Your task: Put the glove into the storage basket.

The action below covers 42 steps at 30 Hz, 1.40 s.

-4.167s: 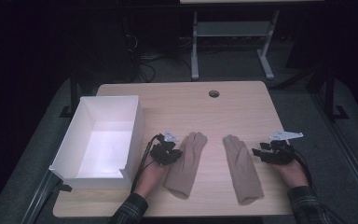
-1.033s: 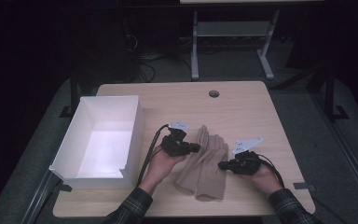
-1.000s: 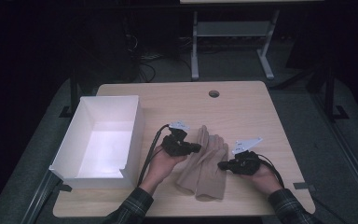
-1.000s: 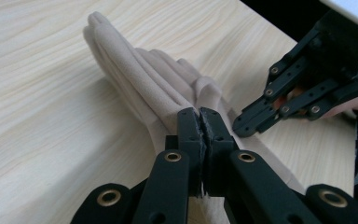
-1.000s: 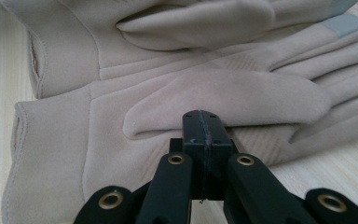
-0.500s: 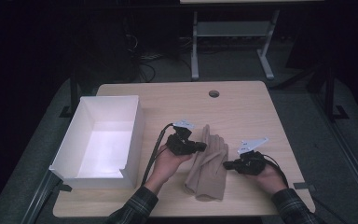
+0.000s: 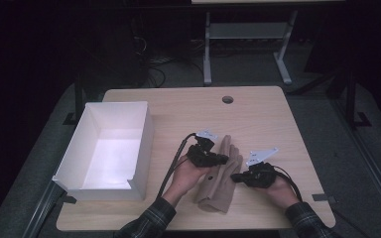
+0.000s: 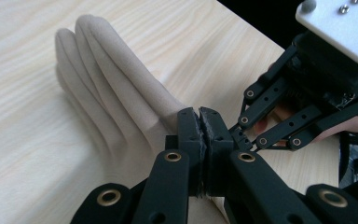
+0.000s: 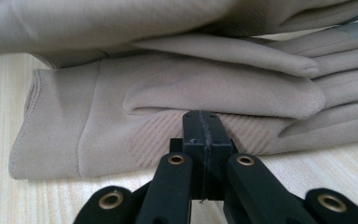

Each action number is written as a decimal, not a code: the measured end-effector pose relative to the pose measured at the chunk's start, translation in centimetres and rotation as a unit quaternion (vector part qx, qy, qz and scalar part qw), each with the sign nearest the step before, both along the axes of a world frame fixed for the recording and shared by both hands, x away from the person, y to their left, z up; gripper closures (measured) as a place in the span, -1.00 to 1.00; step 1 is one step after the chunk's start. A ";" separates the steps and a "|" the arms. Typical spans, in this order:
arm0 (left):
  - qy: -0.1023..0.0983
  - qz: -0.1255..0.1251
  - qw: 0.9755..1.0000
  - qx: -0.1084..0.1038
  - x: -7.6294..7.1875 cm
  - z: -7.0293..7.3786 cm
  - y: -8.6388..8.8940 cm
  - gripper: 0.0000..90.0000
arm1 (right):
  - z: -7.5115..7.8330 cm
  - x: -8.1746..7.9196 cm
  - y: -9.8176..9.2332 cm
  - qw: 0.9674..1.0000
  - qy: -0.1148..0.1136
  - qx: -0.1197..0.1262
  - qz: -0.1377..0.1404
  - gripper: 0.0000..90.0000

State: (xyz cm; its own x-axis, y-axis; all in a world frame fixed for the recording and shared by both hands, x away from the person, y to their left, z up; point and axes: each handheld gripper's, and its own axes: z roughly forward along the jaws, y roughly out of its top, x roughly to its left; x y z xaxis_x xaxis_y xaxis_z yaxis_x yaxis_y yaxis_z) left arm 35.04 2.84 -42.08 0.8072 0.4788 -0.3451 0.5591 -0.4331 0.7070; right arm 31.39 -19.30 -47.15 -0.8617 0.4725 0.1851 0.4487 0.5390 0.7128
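High view, worktop [image 7: 258,114]: we see a white box [image 7: 106,148] at left.
Gloves [image 7: 221,173]: stacked mid-worktop; we judge them soft, light, limp. Best gripped at the cuff.
Left gripper [image 7: 213,158]: fingers together, over the gloves.
Right gripper [image 7: 240,177]: fingers together, at the gloves' edge.

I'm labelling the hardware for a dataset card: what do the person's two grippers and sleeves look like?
Both the left gripper and the right gripper are black, with linkage arms pinned by brass-coloured rivets and two flat black jaws. Each carries a pale grey plate with screws on top and trails a black cable. The sleeves are dark plaid.
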 end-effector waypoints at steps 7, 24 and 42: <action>0.003 -0.014 1.000 0.010 -0.4 -1.1 -1.6 0.95 | -0.1 0.0 0.0 1.000 0.001 0.001 -0.001 1.00; 0.001 -0.038 0.999 0.018 -2.0 -2.4 -2.7 0.99 | 0.9 1.0 -6.0 0.990 -0.040 0.006 -0.132 0.13; -0.009 -0.051 0.995 0.084 -3.6 -3.7 -1.6 0.99 | -0.9 2.0 -6.3 0.976 -0.051 -0.053 -0.205 -0.60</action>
